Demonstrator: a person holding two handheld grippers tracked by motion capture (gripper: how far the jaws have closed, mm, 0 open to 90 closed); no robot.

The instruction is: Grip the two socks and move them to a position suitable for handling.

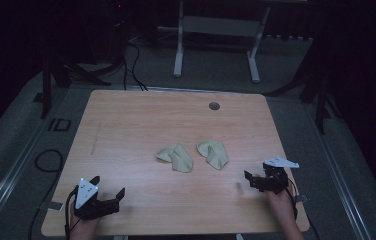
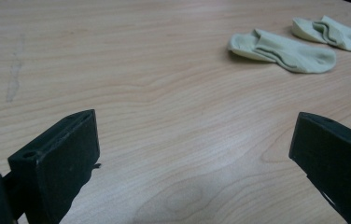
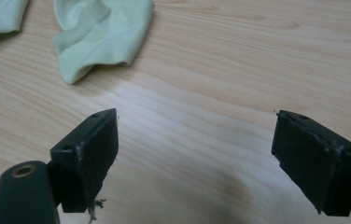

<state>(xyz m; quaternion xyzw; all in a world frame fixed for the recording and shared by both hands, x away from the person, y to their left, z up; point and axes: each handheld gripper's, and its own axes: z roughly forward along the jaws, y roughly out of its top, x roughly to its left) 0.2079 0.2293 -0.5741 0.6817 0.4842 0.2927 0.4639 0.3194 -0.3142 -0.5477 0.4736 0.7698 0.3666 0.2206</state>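
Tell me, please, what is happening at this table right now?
A person sits at a wooden table with a claw in each hand. Two pale green socks lie apart near the middle: the left sock and the right sock. The left claw and the right claw both rest near the front edge, jaws open and holding nothing. Neither sock is touched yet.

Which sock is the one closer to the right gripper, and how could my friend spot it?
Start at the wooden table and find the two pale green socks near its middle. The right sock lies nearer the right gripper. Unlike the left sock beside it, it sits almost below the small round hole in the tabletop.
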